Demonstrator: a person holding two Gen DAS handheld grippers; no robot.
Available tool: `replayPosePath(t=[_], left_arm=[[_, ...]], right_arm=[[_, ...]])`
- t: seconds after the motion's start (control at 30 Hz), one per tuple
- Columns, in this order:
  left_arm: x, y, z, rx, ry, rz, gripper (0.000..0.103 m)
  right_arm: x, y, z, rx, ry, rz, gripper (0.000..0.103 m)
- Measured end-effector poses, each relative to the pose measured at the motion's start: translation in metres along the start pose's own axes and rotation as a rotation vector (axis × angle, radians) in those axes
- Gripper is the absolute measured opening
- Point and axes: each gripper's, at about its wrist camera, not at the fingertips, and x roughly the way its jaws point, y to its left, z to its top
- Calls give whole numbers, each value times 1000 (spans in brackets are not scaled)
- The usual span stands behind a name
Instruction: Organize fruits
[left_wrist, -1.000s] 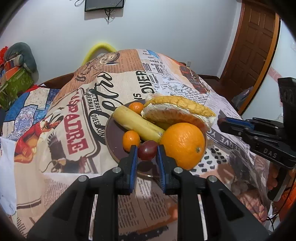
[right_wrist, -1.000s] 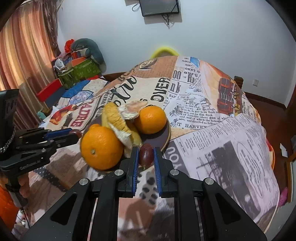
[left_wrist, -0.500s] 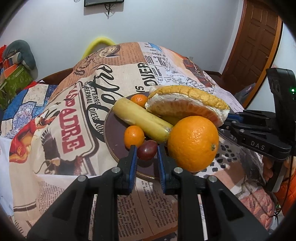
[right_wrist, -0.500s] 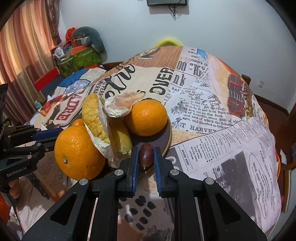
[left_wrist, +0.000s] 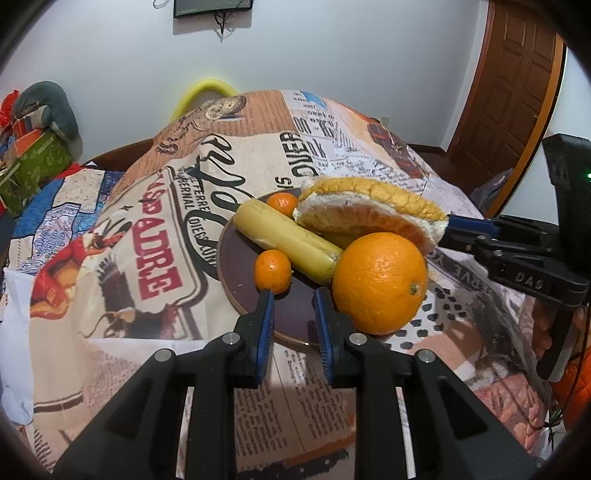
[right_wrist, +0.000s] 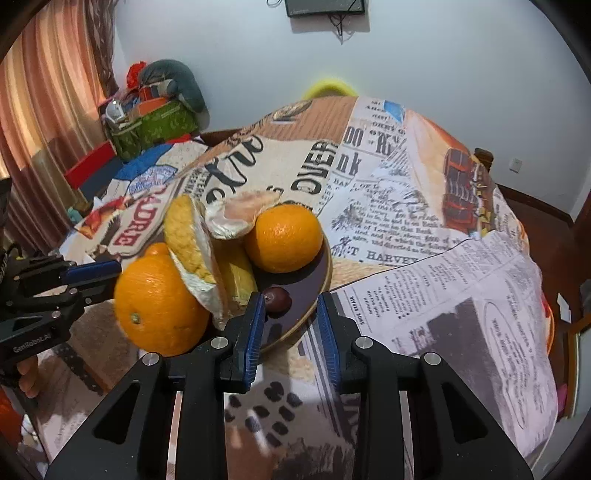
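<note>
A table draped in a newspaper-print cloth (left_wrist: 258, 162) carries one dark round plate (left_wrist: 236, 266) of fruit.

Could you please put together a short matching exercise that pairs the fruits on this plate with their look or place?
Things:
1. banana
2. dark red fruit
3. small mandarin
4. citrus wedge

Descriptions:
A. thick bumpy yellow rind, pink flesh
B. small, lying on a bare part of the plate
C. long, smooth and pale yellow
D. round and orange, right beside the banana

Pairs: 1-C, 2-B, 3-D, 4-A
</note>
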Motion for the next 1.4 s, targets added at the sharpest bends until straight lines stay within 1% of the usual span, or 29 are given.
replayPosePath(t=[0.07,0.1,0.17,0.3,0.33,0.4,0.47,0.5,0.7,0.77,0.8,0.83,0.87,0.9,0.93,0.97,1.0,1.07,1.1,1.13,1.17,1.2,1.27,1.3,1.33,1.37,1.4], left_arm=[[-13,0,1,-5,-20,4,22],[-24,-1,3,-7,-39,4,22],[-43,-4,5,-7,-75,5,22],[-98,-17,10,9,-185,13,22],[-110,-21,10,15,-211,15,22],[-143,-32,11,32,-281,37,22],[-171,-41,10,41,-342,45,22],[-183,-45,9,43,-366,46,22],[-256,-65,-4,41,-512,35,22],[-273,-71,-11,42,-548,40,23],[-282,-74,-15,41,-566,41,26],[-291,-76,-20,37,-584,40,35],[-296,-78,-23,34,-599,40,41],[-303,-80,-28,31,-618,41,53],[-308,-82,-32,31,-635,45,60],[-313,-84,-36,32,-652,53,61],[-317,-86,-39,35,-663,65,63],[-321,-88,-43,38,-674,85,72],[-324,-89,-45,35,-683,90,77],[-326,-89,-46,33,-687,91,83],[-328,-88,-48,29,-692,93,85],[-329,-88,-49,26,-697,98,89],[-332,-87,-52,23,-704,111,93],[-334,-87,-54,21,-706,116,95],[-333,-86,-55,20,-706,118,98],[-334,-85,-56,19,-706,119,98],[-334,-84,-57,17,-705,122,99]], right_arm=[[-17,2,1,9,-31,1,27],[-21,2,2,9,-41,3,27],[-43,7,5,8,-82,1,27],[-86,19,11,0,-172,3,27],[-103,23,12,-1,-209,5,27],[-124,30,15,1,-255,7,27],[-152,41,15,-1,-316,11,27],[-160,45,14,-3,-333,12,27],[-227,79,1,-22,-479,-5,27],[-239,86,-5,-19,-508,-2,27],[-244,89,-9,-17,-522,0,27],[-250,94,-13,-16,-535,-1,27],[-254,96,-16,-15,-545,-4,28],[-259,100,-19,-15,-557,-8,30],[-263,103,-23,-12,-572,-12,38],[-266,104,-26,-11,-586,-17,47],[-270,108,-30,-10,-608,-30,50],[-273,112,-34,-11,-629,-52,60],[-275,115,-37,-15,-641,-71,63],[-276,116,-38,-16,-650,-87,68],[-278,118,-40,-16,-660,-104,74],[-278,119,-42,-15,-672,-124,77],[-282,121,-46,-7,-685,-137,87],[-281,120,-46,2,-691,-140,90],[-281,120,-47,9,-694,-146,95],[-284,120,-49,11,-698,-153,101],[-283,120,-49,15,-706,-169,103]])
